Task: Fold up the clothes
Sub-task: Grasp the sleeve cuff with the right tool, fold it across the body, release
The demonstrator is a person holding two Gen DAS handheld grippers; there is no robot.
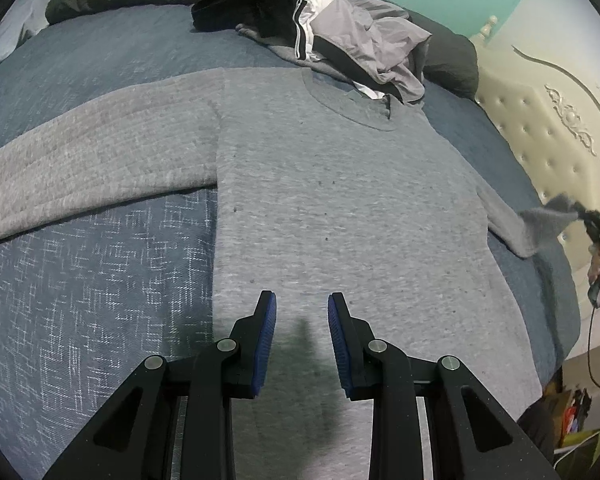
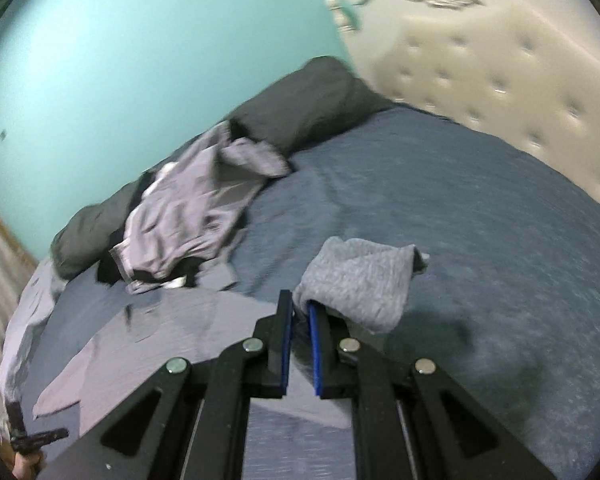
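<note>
I have the grey sweatshirt spread flat, front up, across the blue bedspread, filling the middle of the left wrist view, its neckline toward the upper centre and one long sleeve stretched out to the left edge of the frame. My left claw hovers over the lower body of the shirt, jaws a modest way apart with nothing between them.

My right claw is pinched nearly closed on the cuff of the other sleeve, which bunches and droops over the right finger at the centre of the right wrist view. From the left wrist view that same sleeve is lifted off the bed at the right edge.

I judge the fabric soft, light and limp: it sags wherever unsupported, so it will drape rather than hold a crease, and the knit should grip the ribbed blue pads well. The cuff is a sound hold for laying the sleeve across the chest. For the body fold I would pinch the hem corners or the shoulder seam.

The heap of other clothes at the upper centre overlaps the collar and could drag along.
</note>
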